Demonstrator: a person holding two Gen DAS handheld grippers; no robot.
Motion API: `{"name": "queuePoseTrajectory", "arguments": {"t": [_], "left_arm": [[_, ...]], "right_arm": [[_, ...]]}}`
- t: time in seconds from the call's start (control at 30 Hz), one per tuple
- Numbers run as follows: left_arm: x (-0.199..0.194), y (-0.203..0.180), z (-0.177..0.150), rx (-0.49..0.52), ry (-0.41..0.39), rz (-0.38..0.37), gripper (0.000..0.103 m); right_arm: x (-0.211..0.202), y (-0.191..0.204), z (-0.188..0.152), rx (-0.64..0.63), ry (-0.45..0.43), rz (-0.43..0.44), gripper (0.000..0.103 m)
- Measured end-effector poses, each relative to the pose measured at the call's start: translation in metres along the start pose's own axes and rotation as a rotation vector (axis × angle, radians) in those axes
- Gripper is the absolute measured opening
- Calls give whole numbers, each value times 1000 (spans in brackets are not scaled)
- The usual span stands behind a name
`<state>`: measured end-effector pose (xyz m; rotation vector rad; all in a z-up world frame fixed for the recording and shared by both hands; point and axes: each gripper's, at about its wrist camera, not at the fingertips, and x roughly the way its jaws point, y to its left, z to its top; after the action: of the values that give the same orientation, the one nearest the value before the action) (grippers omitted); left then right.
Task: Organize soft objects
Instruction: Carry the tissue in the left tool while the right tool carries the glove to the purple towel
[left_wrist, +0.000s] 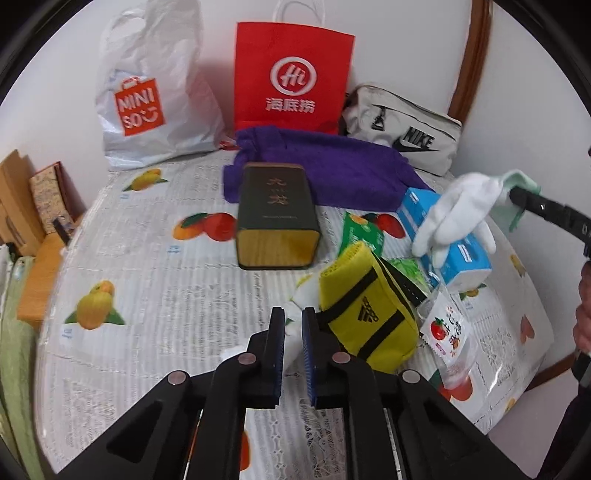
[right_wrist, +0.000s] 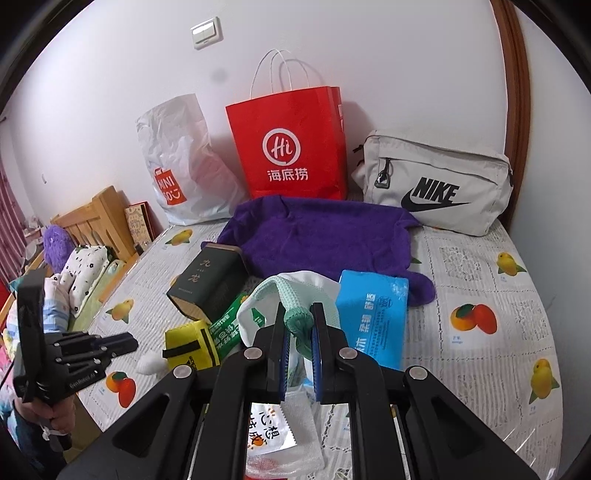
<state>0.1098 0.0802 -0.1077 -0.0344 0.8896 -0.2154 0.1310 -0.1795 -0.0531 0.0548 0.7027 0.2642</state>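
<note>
My right gripper is shut on the mint cuff of a white glove and holds it above the table; in the left wrist view the glove hangs over a blue tissue pack. My left gripper is nearly closed and empty, just left of a yellow Adidas pouch, with a white soft item lying behind its tips. A purple towel lies at the back. A grey Nike bag leans on the wall.
A dark tea tin lies mid-table. A red paper bag and a white Miniso bag stand against the wall. A green packet and a snack sachet lie near the pouch. The table edge drops at left.
</note>
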Motion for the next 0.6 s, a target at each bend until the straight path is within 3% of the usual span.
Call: {"name": "queuePoseTrajectory", "arguments": {"t": [0.07,0.17,0.23,0.6], "left_arm": [[7,1,-3,-8,14,-32,19],[20,0,-7,14,31,-18,55],[29,0,-10,34,44,17,56],[65,10,-24,86,125,51,56]], "right_arm": [[1,-2,-1,4,5,-3,10],[5,-5,-3,16,17,-6,10],[6,-7,-4,19,21,-10,10],[21,-8,-4,33,51,-18,10]]}}
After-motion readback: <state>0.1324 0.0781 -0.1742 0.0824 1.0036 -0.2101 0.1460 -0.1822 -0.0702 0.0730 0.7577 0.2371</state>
